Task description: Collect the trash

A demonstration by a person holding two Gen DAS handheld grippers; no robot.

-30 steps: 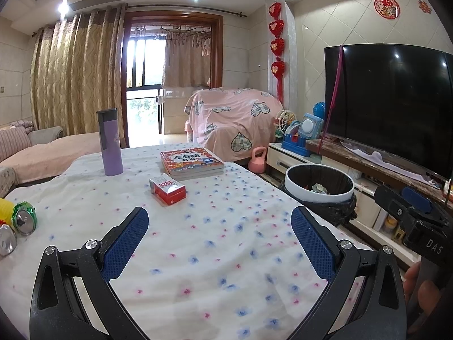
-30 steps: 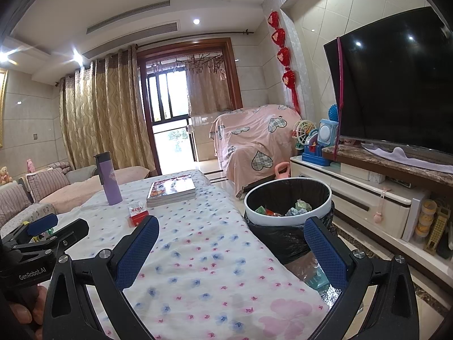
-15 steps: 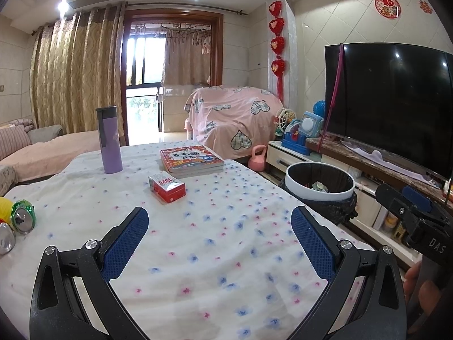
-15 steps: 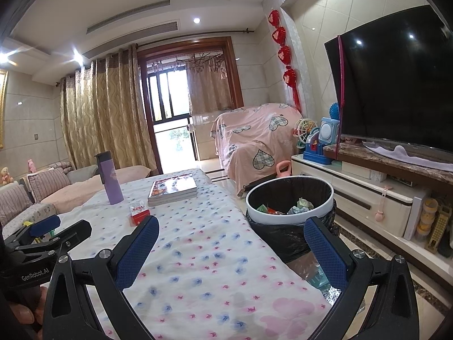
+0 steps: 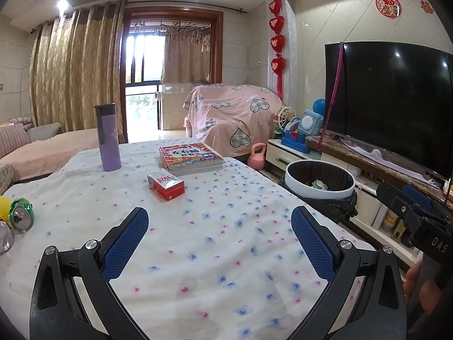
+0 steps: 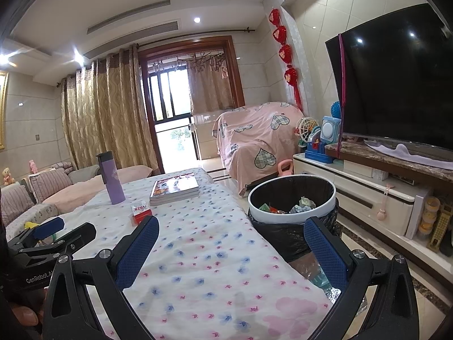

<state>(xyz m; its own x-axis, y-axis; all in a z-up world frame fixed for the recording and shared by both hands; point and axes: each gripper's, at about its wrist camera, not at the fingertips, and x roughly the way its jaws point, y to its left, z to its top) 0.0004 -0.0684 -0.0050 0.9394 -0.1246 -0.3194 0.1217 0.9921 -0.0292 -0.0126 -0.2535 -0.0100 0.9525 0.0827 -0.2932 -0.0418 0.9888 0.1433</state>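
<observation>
**Kid:** Nothing much has moved since a moment ago. Both grippers hang in nearly the same spots, and the right view has tipped down just a little.

**Helper:** Right. Where is the trash now?

**Kid:** Some is in the trash bin (image 6: 291, 215) already, crumpled bits at the bottom. The bin stands on the floor, just beside the right edge of the counter (image 5: 215, 243). The red and white box (image 5: 166, 184) lies on the counter, near the middle, in front of the book (image 5: 190, 156). I can't tell if the box is trash or not.

**Helper:** And the jaws?

**Kid:** The left gripper (image 5: 219, 228) has its jaws wide apart with nothing in them. The right gripper (image 6: 230, 238) is the same, wide apart and empty, with one finger over the counter and one in front of the bin.

**Helper:** What else is there?

**Kid:** A purple bottle (image 5: 107, 137) stands far and left of the book. Some shiny cans (image 5: 19, 215) sit at the near left edge.

**Helper:** How would you do the next bit well?

**Kid:** I think I would pick one small thing, come down straight over it, and close on its short sides. Then lift it clear of the cloth before moving right to the bin, so the cloth does not bunch up.
</observation>
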